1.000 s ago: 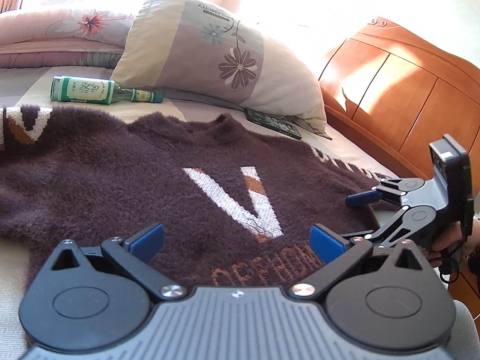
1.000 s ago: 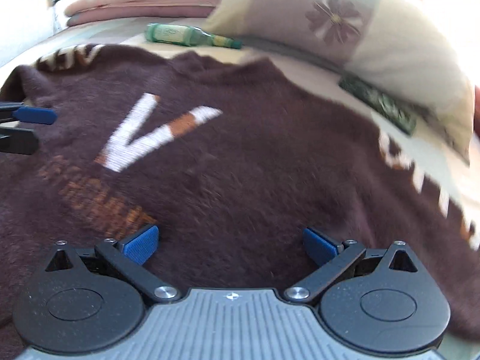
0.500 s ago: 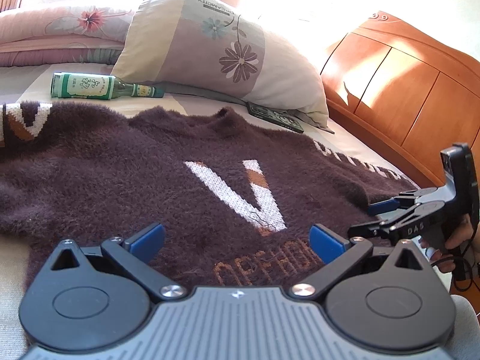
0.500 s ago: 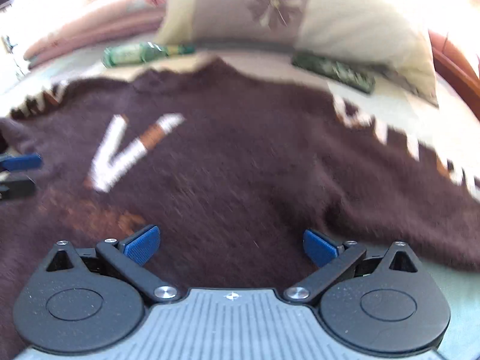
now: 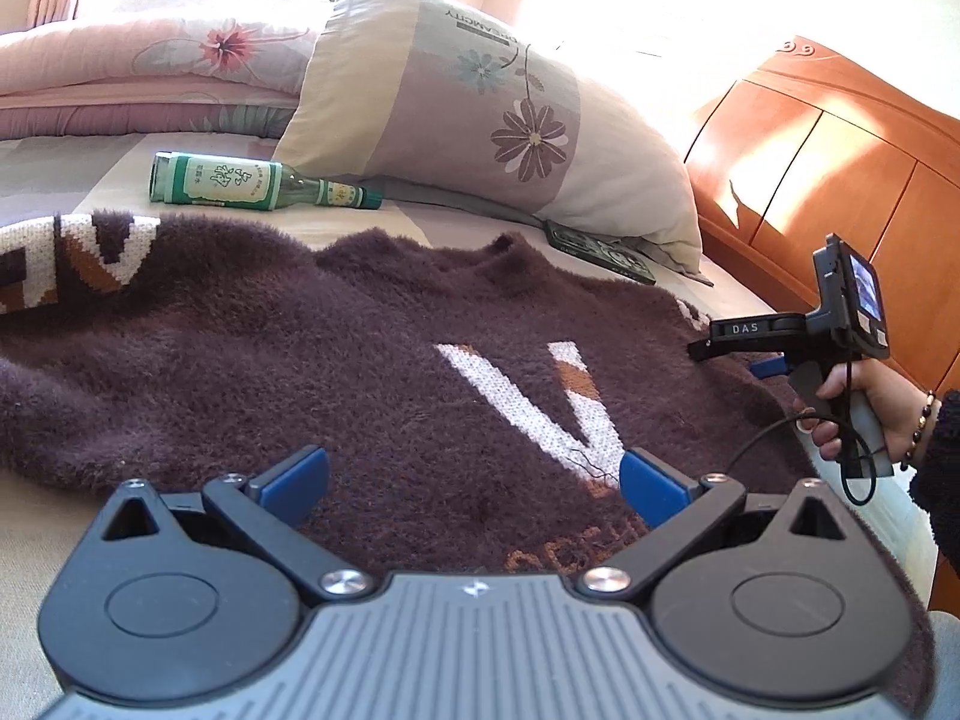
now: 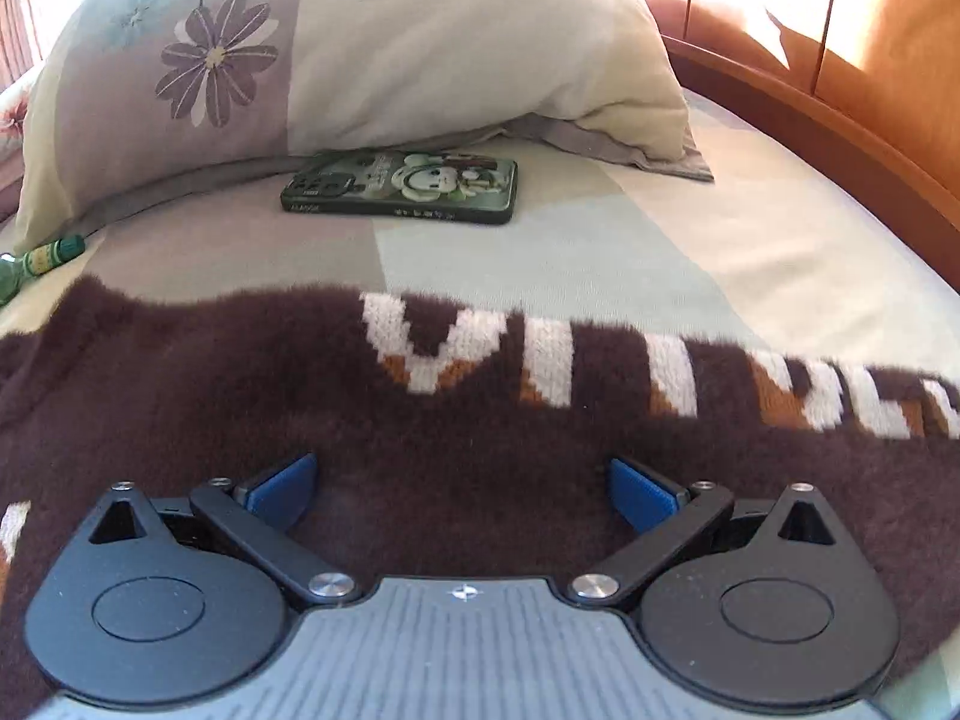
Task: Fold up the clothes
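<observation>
A fuzzy dark brown sweater (image 5: 336, 360) with a white V lies spread flat on the bed. Its patterned right sleeve (image 6: 660, 372) stretches across the right wrist view. My left gripper (image 5: 474, 474) hovers open over the sweater's lower front, nothing between its blue pads. Over the sweater's right shoulder area my right gripper (image 6: 462, 489) is open too, just short of the sleeve's white lettering. In the left wrist view a hand holds the right gripper (image 5: 744, 348) at the sweater's right side.
A green glass bottle (image 5: 252, 183) lies beyond the collar. A floral pillow (image 5: 492, 114) leans at the back, with a phone in a green case (image 6: 402, 186) at its foot. A wooden headboard (image 5: 840, 180) runs along the right. Folded quilts (image 5: 138, 78) are stacked far left.
The right gripper has swung from the sweater's front to the right shoulder and sleeve, and turned towards the pillow and phone. The left gripper has edged slightly forward.
</observation>
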Motion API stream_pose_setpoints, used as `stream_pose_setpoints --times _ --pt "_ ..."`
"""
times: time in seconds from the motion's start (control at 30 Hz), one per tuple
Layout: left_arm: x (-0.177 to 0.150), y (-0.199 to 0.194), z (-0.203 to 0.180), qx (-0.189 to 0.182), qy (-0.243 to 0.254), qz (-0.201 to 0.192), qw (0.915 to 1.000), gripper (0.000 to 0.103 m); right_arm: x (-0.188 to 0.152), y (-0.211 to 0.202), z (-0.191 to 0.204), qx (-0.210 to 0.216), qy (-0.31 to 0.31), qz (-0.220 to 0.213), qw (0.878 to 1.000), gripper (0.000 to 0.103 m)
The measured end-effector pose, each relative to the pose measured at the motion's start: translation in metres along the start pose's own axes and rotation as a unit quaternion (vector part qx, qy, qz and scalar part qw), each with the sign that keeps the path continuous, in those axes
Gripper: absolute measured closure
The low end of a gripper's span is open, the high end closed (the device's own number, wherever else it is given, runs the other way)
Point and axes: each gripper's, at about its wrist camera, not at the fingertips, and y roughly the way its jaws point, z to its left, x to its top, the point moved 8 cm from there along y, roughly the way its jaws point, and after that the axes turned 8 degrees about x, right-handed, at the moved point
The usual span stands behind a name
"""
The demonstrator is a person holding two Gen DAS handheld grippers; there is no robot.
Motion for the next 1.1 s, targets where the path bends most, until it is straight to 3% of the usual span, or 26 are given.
stream_pose_setpoints --times 0.17,0.27,0.33,0.43,0.57,0.67,0.8,0.93,1.03,1.1 --pt "-0.003 0.006 0.002 0.007 0.002 0.008 0.9999 0.001 0.027 0.030 -0.014 0.008 0.016 -0.008 1.000 0.000" --pt "-0.003 0.006 0.002 0.007 0.004 0.007 0.9999 0.001 0.029 0.016 -0.003 0.009 0.025 0.003 1.000 0.000" --pt "-0.002 0.004 0.002 0.006 0.002 0.003 1.0000 0.001 0.025 0.003 0.011 0.044 0.027 -0.001 0.999 0.000" --pt "-0.002 0.002 0.002 0.008 0.002 0.002 1.0000 0.001 0.017 0.007 0.031 0.057 0.013 0.021 0.998 0.000" --pt "-0.003 0.000 0.003 0.011 0.005 0.004 0.9999 0.001 0.021 0.035 0.033 0.013 -0.006 0.015 1.000 0.000" --pt "-0.005 0.003 0.004 0.010 0.006 0.012 0.9999 0.001 0.036 0.053 0.031 0.008 -0.018 0.009 1.000 0.000" --pt "-0.008 0.006 0.004 0.009 0.011 0.022 0.9997 0.001 0.042 0.045 0.026 0.048 -0.039 0.033 0.998 0.000" --pt "-0.009 0.002 -0.002 0.002 0.019 0.019 0.9996 0.001 0.028 -0.006 -0.004 0.072 -0.031 -0.002 0.997 0.000" --pt "-0.014 0.002 -0.011 -0.010 0.026 0.024 0.9993 0.001 0.005 -0.023 -0.051 0.079 -0.034 0.006 0.996 0.000" --pt "-0.018 0.004 -0.016 -0.007 0.040 0.027 0.9988 0.001 -0.011 -0.024 -0.099 0.050 -0.015 0.021 0.998 0.000"
